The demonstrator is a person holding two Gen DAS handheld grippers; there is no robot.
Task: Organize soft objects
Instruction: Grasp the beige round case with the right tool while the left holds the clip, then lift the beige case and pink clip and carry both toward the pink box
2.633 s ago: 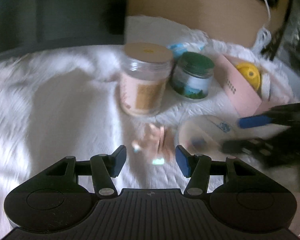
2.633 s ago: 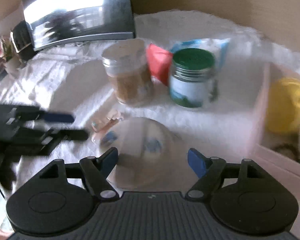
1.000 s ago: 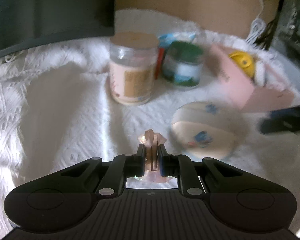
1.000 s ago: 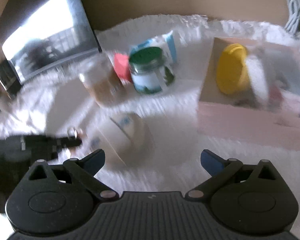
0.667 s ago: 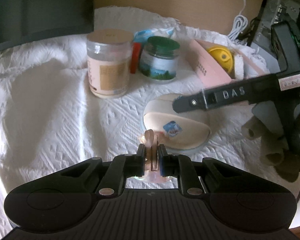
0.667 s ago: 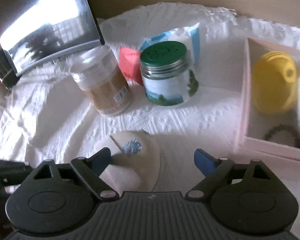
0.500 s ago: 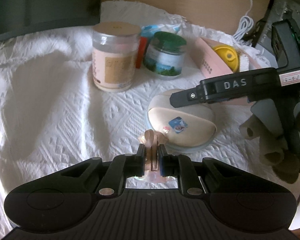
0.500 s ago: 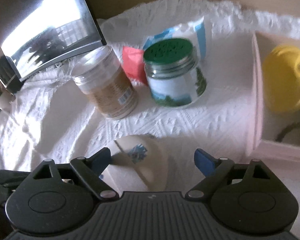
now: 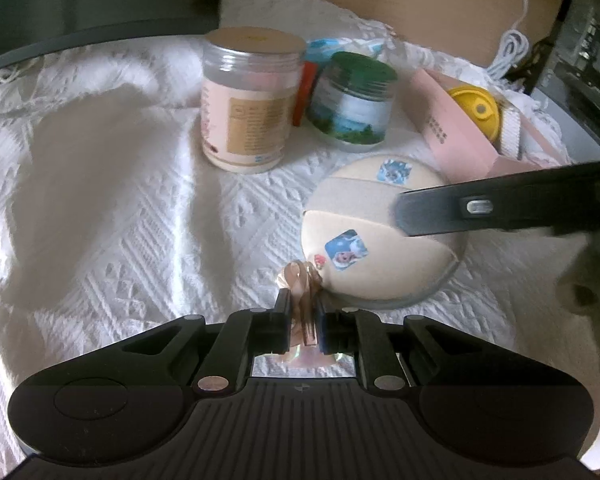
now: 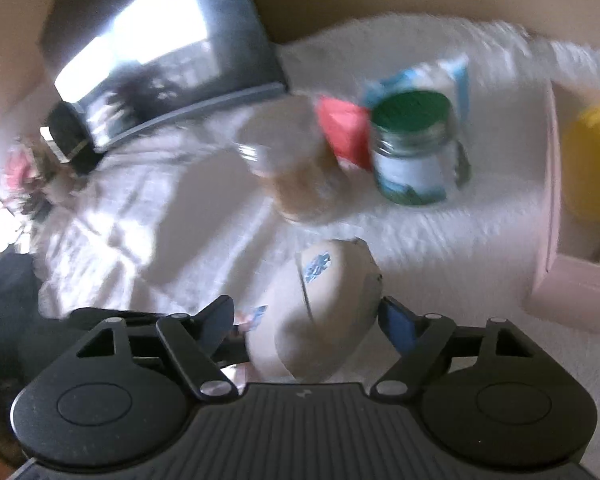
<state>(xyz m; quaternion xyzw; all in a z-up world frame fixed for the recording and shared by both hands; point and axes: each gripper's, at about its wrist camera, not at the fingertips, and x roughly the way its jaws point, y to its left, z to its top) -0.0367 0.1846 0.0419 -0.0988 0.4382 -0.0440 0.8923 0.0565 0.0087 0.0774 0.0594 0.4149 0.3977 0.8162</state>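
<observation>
The left claw was squeezed tight on a small pink-brown bow-shaped hair clip, which sat just off the white woven cloth and touched the edge of a round cream-coloured soft powder puff with little picture stickers. The right claw was closing, with the puff between its blue pads, though I could not tell if the pads pressed it yet. The puff was squashy, so I think it could fold up or pop out if the pads caught only its rim. Because the clip lay against the puff at about 7 o'clock, lifting one might drag the other. From the left camera, a tall clear plastic jar with a tan lid stood at 11 o'clock from the puff, and a short glass jar with a green lid at 12 o'clock. An open pink cardboard box with a yellow round thing inside waited at 1 o'clock. The jars stood near, so a wide swing might knock them.
</observation>
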